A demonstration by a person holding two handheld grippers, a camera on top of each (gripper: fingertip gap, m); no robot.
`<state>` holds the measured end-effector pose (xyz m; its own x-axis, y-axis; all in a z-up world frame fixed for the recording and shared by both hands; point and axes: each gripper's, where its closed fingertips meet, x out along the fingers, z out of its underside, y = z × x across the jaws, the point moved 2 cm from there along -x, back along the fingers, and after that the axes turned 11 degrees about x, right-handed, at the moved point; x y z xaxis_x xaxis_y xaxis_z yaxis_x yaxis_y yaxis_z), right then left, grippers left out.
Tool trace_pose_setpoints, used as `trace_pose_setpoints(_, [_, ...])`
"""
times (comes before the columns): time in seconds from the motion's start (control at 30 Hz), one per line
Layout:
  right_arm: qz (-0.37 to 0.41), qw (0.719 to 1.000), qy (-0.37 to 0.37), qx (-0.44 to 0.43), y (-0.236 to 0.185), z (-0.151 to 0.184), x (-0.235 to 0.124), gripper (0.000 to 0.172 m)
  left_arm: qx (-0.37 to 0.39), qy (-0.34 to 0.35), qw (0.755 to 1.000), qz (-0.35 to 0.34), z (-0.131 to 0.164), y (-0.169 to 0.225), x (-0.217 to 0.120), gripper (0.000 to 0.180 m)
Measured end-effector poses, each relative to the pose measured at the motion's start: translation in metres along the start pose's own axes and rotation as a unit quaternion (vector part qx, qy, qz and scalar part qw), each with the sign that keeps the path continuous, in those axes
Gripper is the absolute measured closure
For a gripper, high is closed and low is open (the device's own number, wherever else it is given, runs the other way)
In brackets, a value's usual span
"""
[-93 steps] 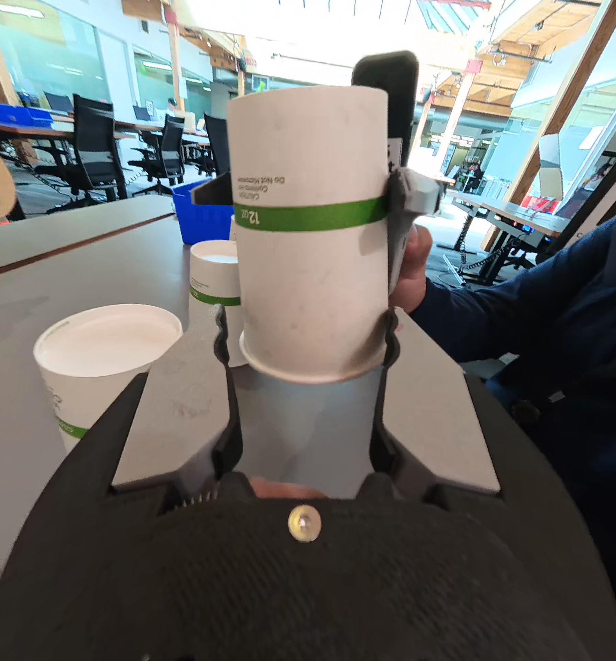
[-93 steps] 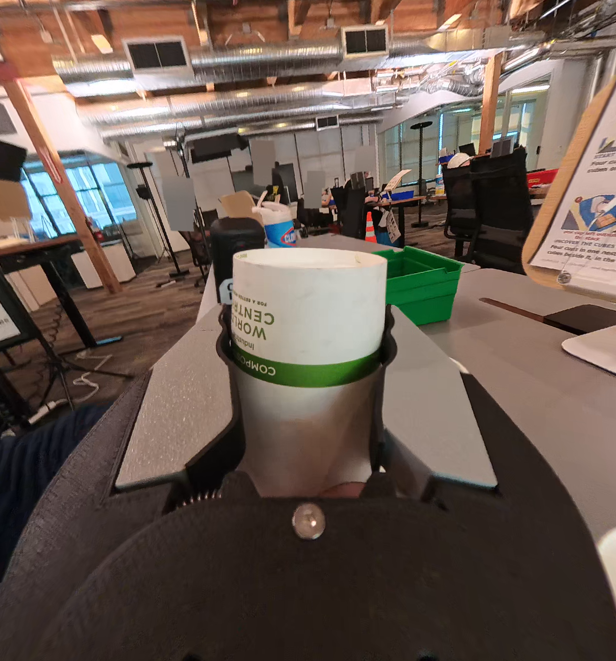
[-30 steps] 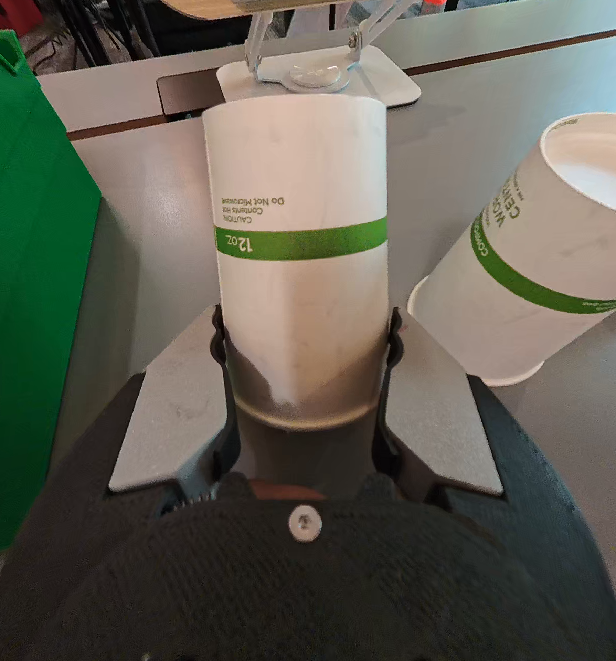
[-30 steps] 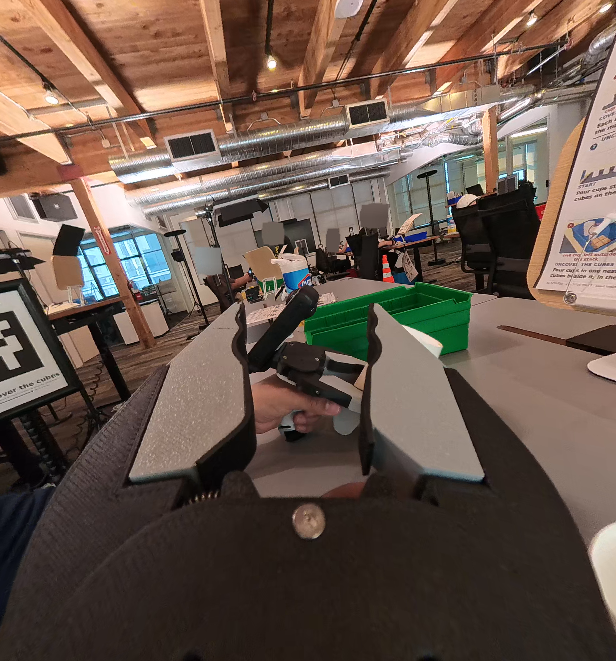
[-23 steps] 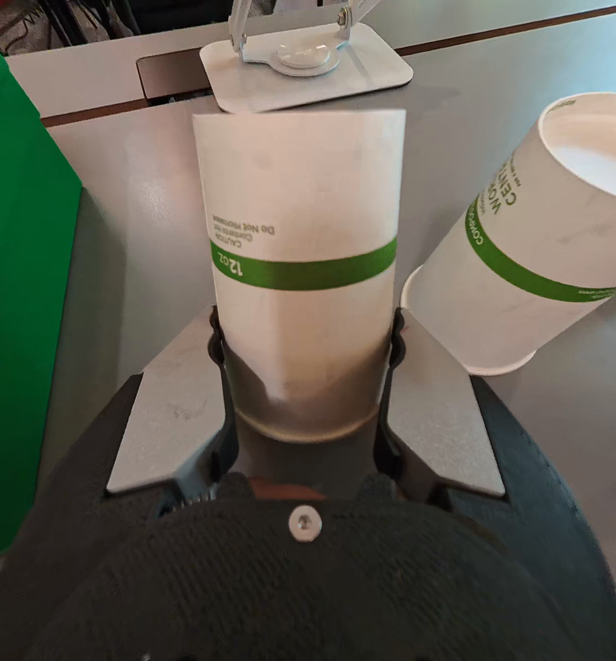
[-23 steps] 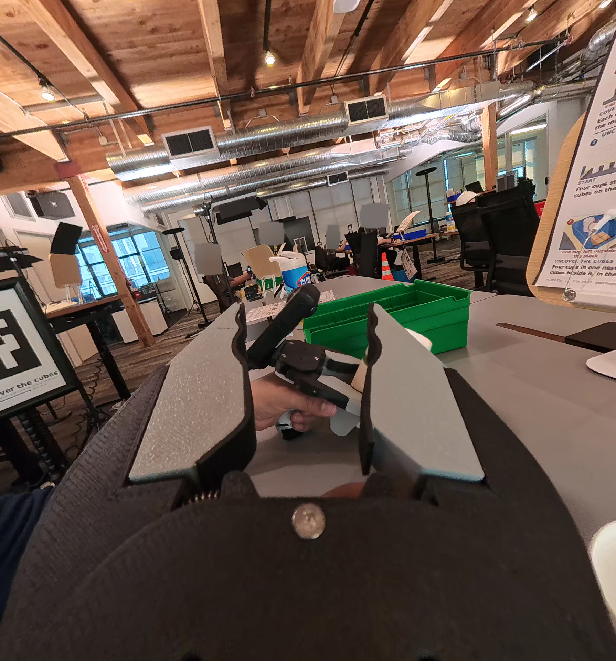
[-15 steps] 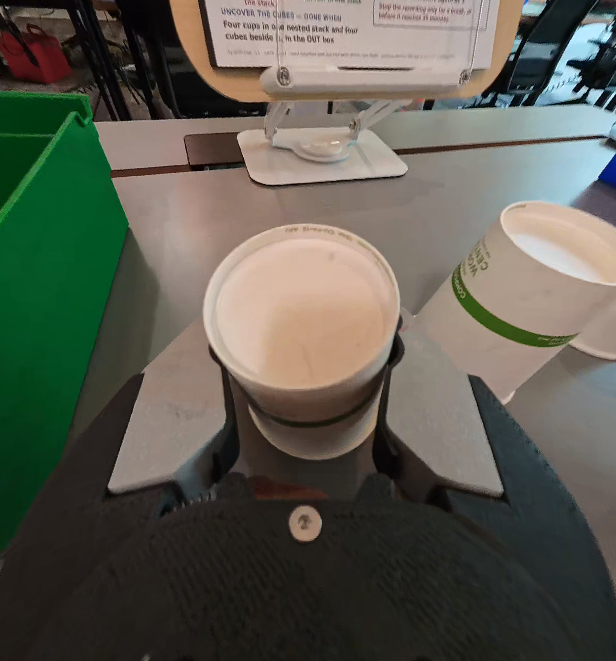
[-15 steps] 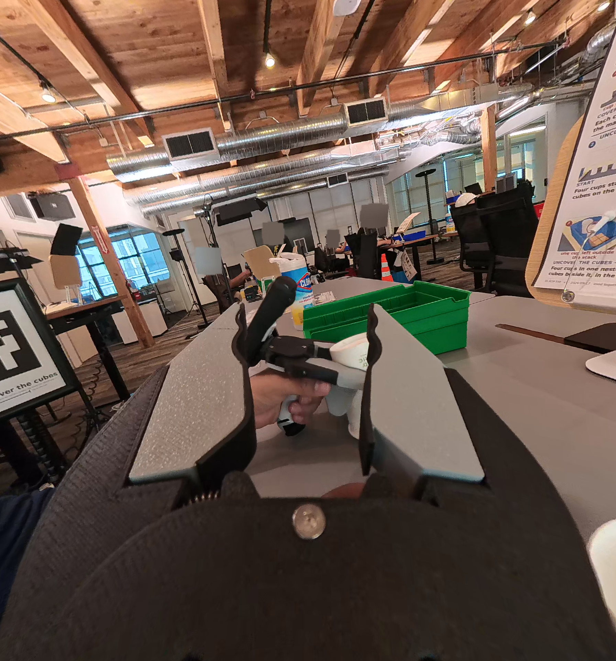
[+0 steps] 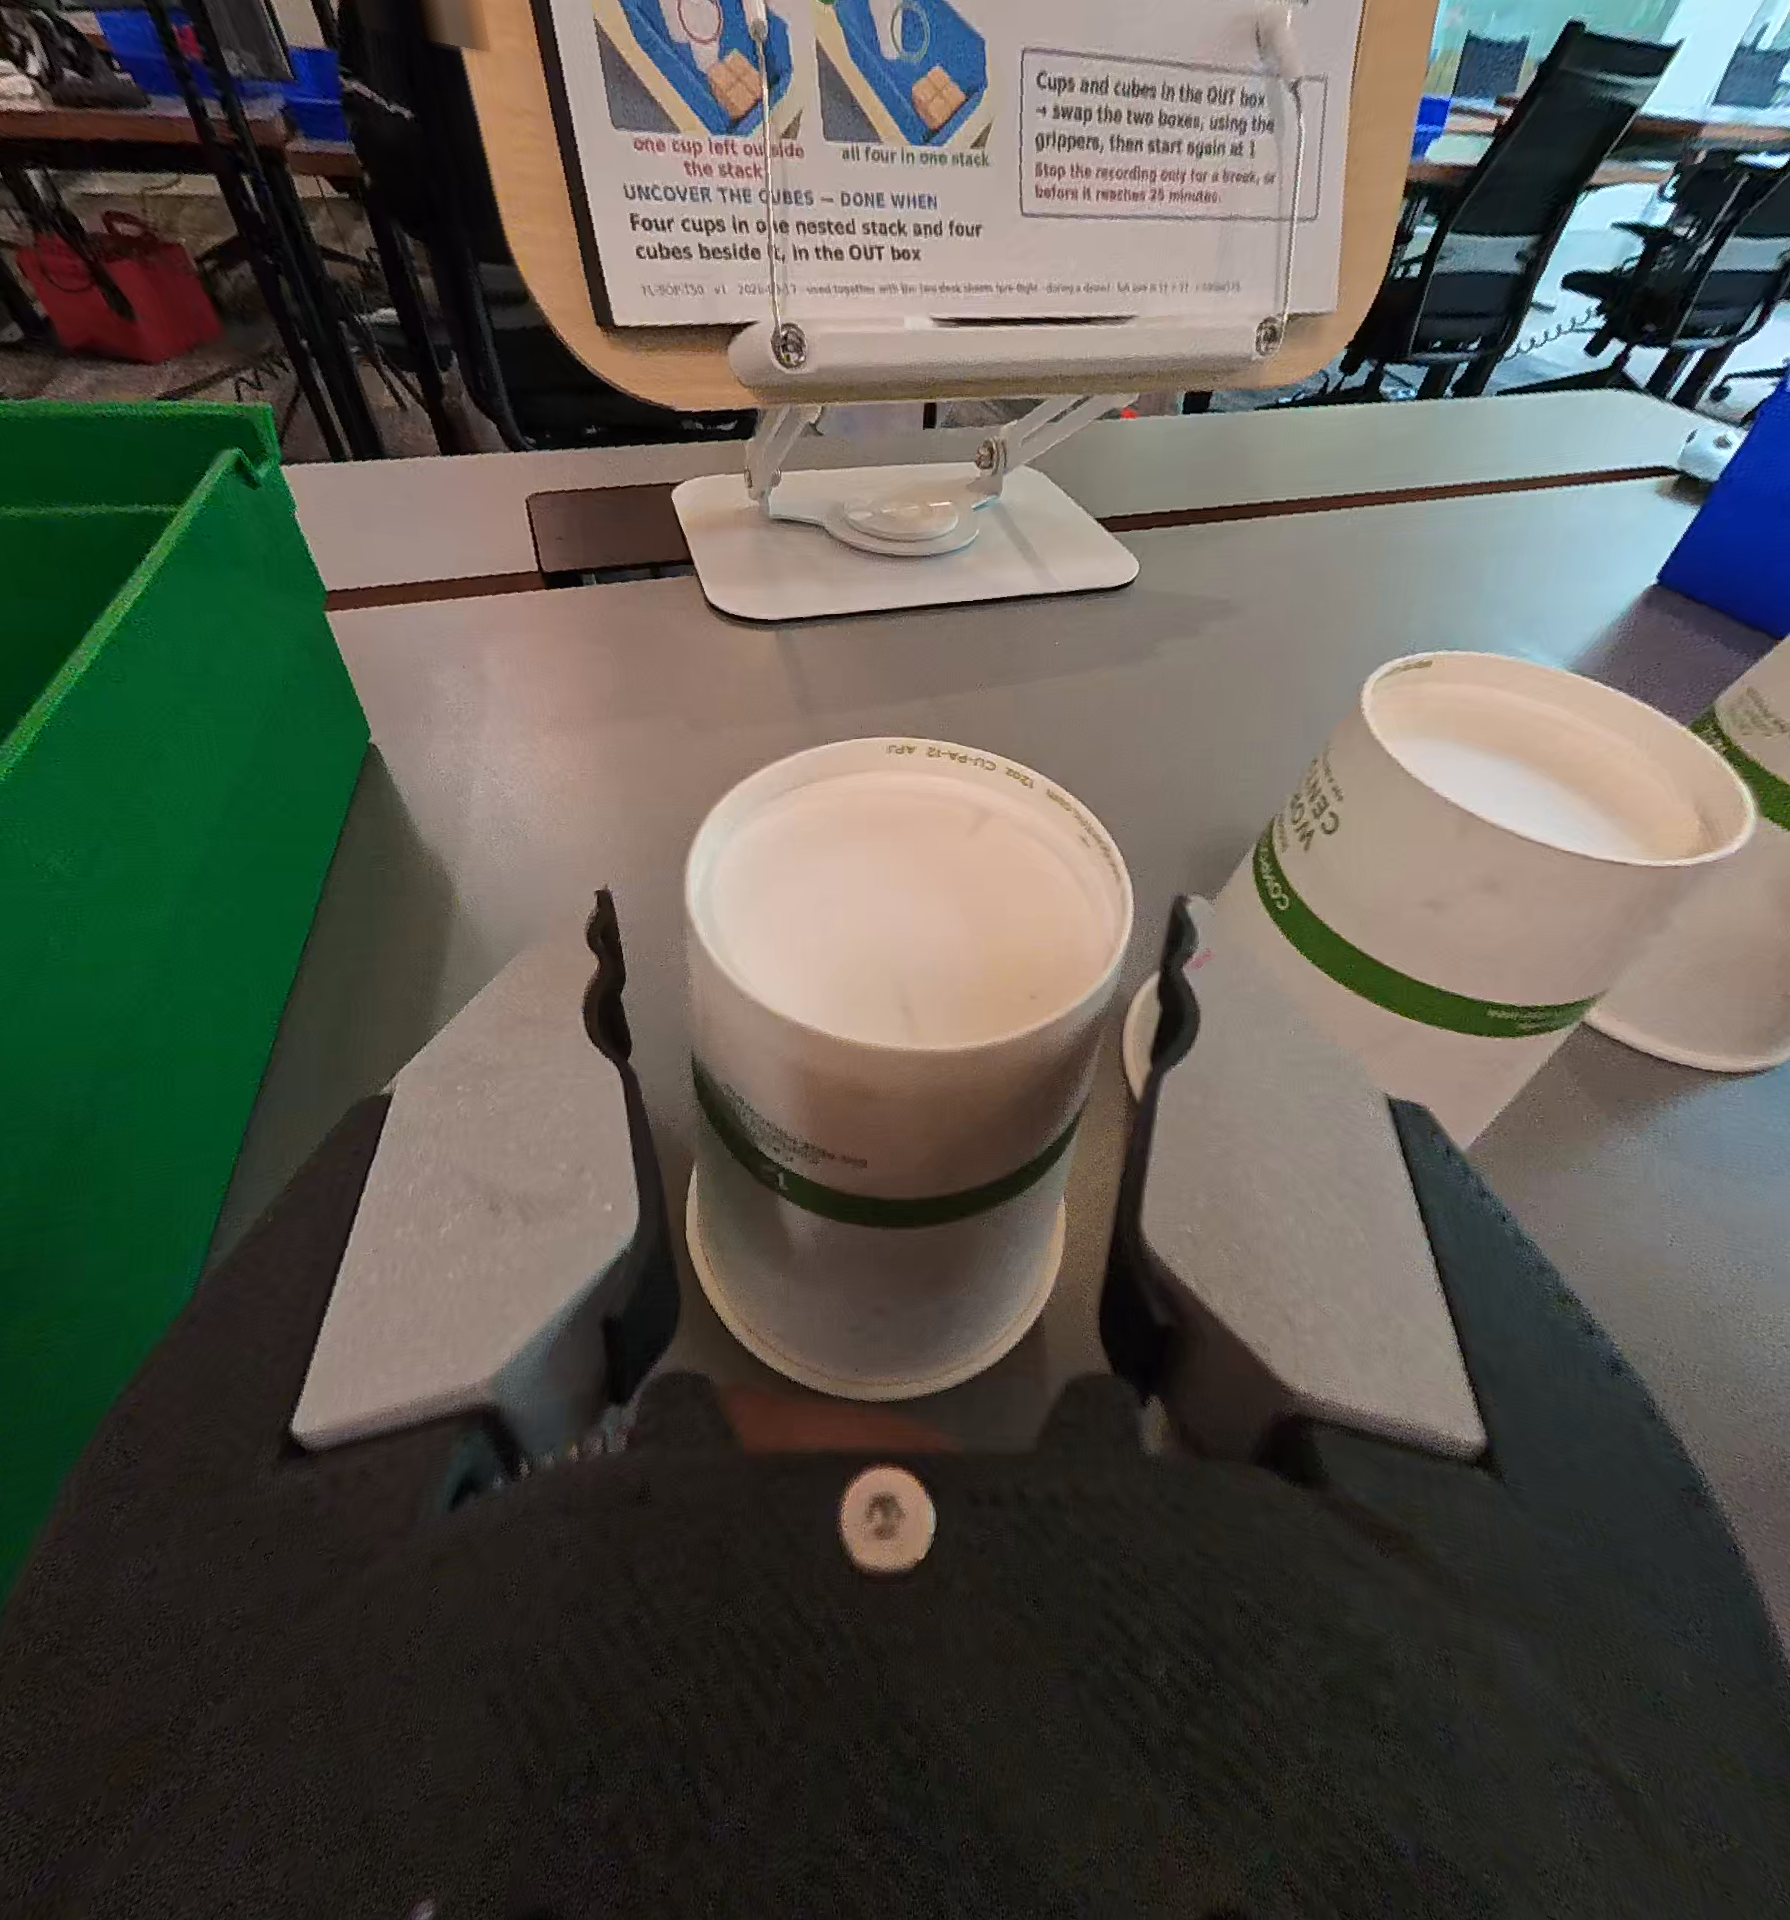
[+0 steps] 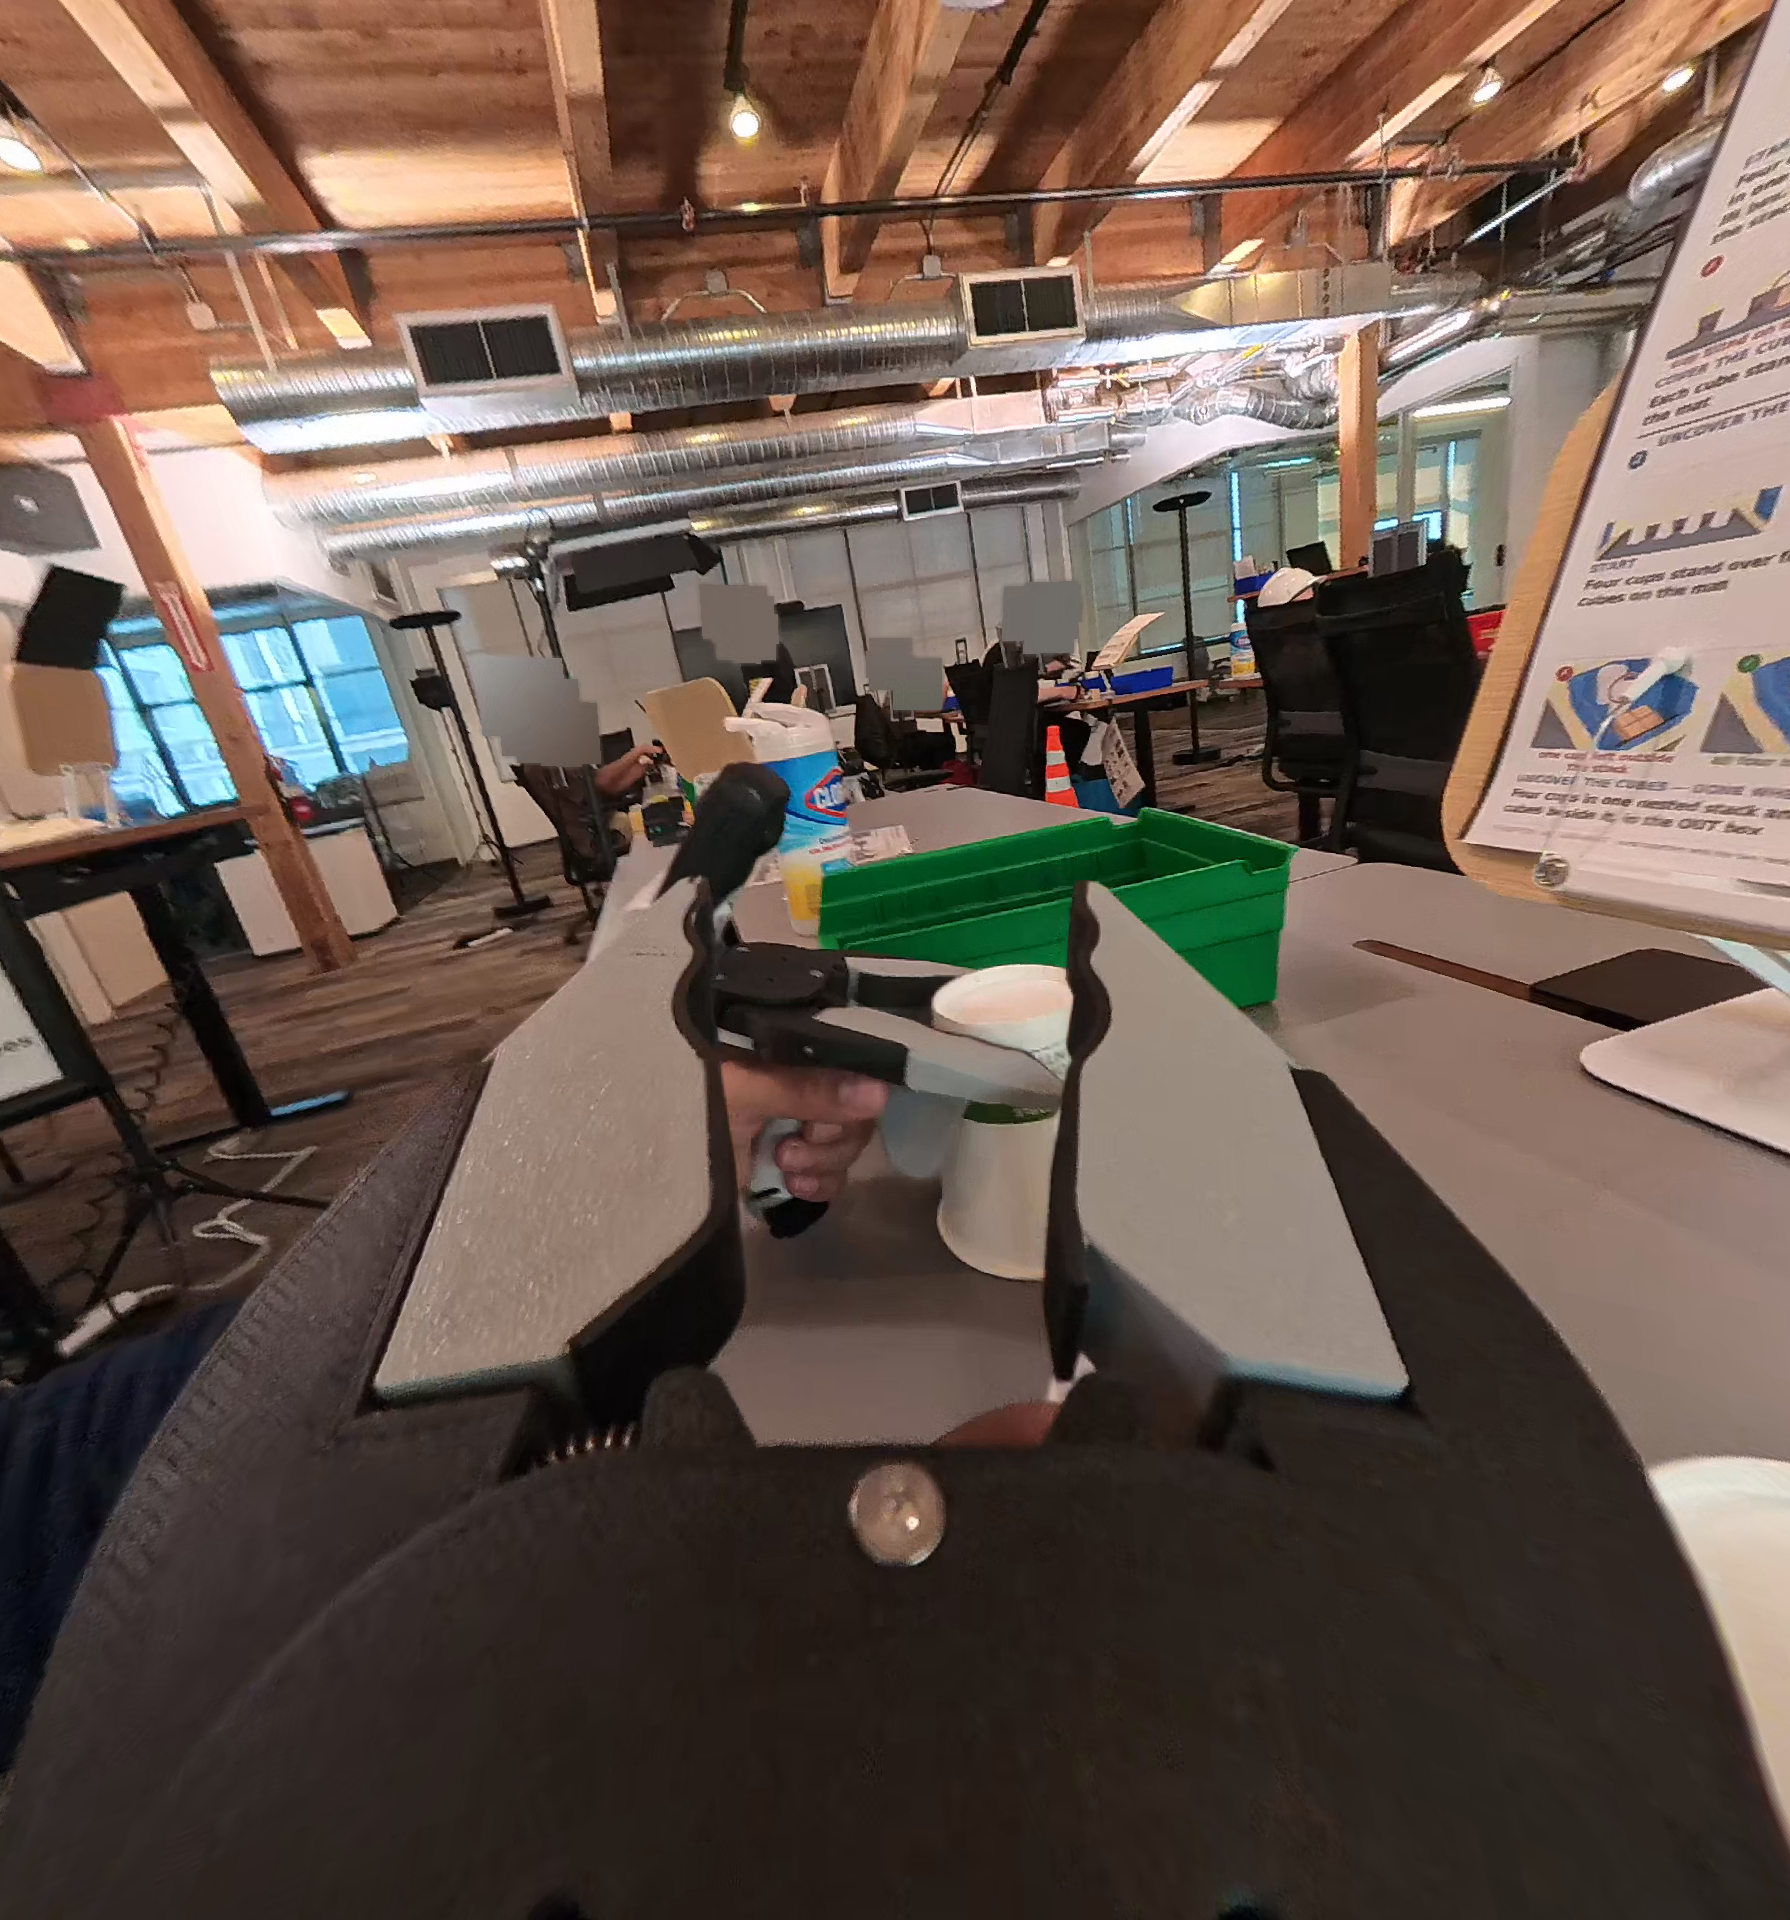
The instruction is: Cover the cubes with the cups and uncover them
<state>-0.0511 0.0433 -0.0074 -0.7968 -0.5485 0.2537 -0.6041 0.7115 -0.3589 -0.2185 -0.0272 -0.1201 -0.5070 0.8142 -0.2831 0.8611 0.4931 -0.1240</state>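
Cups stand inverted on the grey table, and we have our left gripper (image 9: 886, 997) spread around the nearest one.

Nearest us, the paper cup (image 9: 896, 1049), white with a green band and rolled rim down, sits between pads that show a gap on each side. Withdrawing crookedly could clip its light wall and topple it. Beyond it, a second cup (image 9: 1473, 914) stands just beside, then the green plastic bin (image 9: 122, 831). Our right gripper (image 10: 886, 1039) hangs open, holding nothing.
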Motion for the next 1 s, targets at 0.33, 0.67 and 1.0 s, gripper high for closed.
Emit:
trace_pose_setpoints(0.33, [0.085,0.97,0.0,-0.226,0.014,-0.013,-0.05,0.115,0.023,0.092,0.995,-0.044,-0.031,0.036,-0.08,0.102])
trace_pose_setpoints(0.67, [0.276,0.921,-0.057,-0.268,0.098,-0.038,-0.153,0.115,0.128,-0.038,0.991,0.021,0.004,0.131,-0.018,0.104])
trace_pose_setpoints(1.0, [0.449,0.83,-0.188,-0.273,0.169,-0.021,-0.204,0.12,0.106,-0.096,0.988,0.05,0.011,0.139,0.029,0.085])
